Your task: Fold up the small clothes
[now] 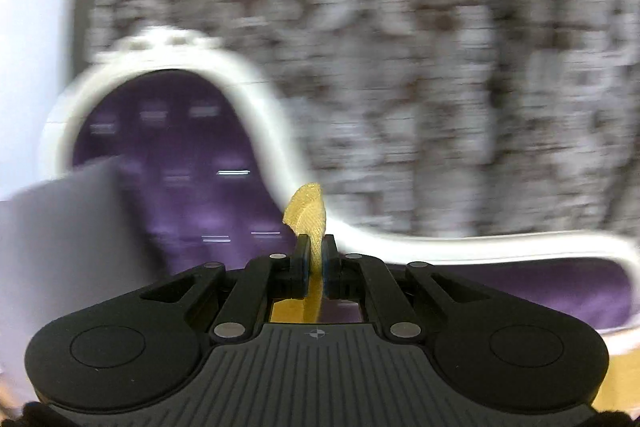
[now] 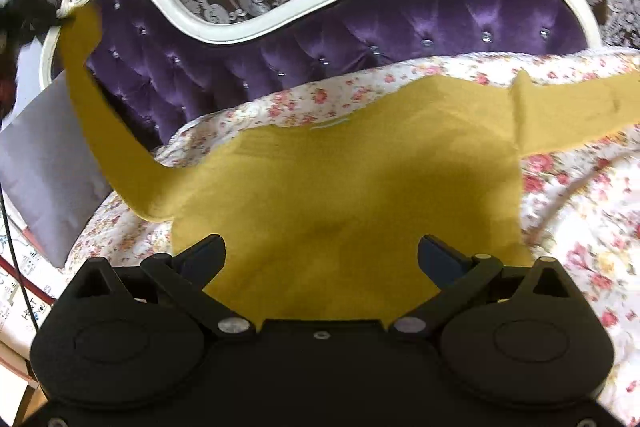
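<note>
Right now the left gripper (image 1: 316, 255) has its jaws pinched tight on a strip of the mustard-yellow garment (image 1: 310, 211), whose cuff end pokes up in a small curl above the pads while more yellow cloth hangs beneath them. Its view is smeared with blur: behind the pinched cloth runs the white carved frame (image 1: 256, 107) of a purple tufted sofa back (image 1: 180, 155), with patterned damask curtains (image 1: 440, 67) beyond and a grey cushion (image 1: 60, 227) at the left edge.

From the right wrist view the picture is clearer. The garment (image 2: 340, 195) lies spread flat on a floral bedspread (image 2: 580, 227) (white with small pink roses) that covers the seat. One sleeve (image 2: 86, 79) is pulled up off the cover, stretched taut toward the upper left, where a dark blurred shape meets its end near the scrolled corner of the frame (image 2: 168, 3). The other sleeve (image 2: 580, 111) lies out flat to the right on the bedspread. The right gripper (image 2: 322, 259) hovers over the lower part of the garment's body with its jaws spread wide, nothing between them, and its fingers (image 2: 206, 257) appear clear of the cloth. The grey cushion (image 2: 44, 163) leans at the sofa's left end.
</note>
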`<state>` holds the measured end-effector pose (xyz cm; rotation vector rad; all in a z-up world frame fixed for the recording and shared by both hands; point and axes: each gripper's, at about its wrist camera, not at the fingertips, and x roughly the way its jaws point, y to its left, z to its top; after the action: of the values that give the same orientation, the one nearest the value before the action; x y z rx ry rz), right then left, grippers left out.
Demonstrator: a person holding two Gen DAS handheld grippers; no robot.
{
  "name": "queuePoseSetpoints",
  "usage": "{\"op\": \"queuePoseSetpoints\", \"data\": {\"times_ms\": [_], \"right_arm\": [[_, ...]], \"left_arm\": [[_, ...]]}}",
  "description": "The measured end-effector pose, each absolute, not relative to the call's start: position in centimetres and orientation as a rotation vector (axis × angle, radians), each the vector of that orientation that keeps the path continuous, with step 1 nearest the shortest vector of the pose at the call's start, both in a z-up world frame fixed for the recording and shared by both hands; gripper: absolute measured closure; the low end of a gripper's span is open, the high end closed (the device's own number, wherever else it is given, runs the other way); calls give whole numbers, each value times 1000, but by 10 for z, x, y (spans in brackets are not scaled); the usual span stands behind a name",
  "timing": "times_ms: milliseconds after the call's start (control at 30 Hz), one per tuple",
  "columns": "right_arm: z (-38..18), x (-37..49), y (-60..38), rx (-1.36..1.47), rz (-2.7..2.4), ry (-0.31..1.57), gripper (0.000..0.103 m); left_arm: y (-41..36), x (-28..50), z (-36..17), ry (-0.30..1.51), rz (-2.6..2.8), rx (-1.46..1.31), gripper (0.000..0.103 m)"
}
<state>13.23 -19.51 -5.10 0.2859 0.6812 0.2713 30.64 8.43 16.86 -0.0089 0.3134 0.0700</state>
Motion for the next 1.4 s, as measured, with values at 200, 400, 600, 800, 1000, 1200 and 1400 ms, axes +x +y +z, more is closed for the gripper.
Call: {"op": "queuePoseSetpoints", "data": {"times_ms": [200,400,600,800,1000,1200,1400], "right_arm": [[-58,125,-220,308,206,693,1],[-64,127,-241,313,163,699,1],[-58,153,-249,289,180,667,1],[-54,214,-251,236,261,601,16],[-71,286,-246,233,270,619,28],[-95,333,-245,288,251,693,43],[-98,343,-237,296,219,704,87]], "left_arm": [[-30,331,121,429,-262,-83,89],[-53,325,88,479,-380,-75,85],[-3,310,71,492,-237,-41,79],[47,298,-11,677,-51,-16,79],[83,287,-80,809,27,-64,79],[84,272,-80,746,14,-42,79],[85,276,-81,741,12,-42,79]]}}
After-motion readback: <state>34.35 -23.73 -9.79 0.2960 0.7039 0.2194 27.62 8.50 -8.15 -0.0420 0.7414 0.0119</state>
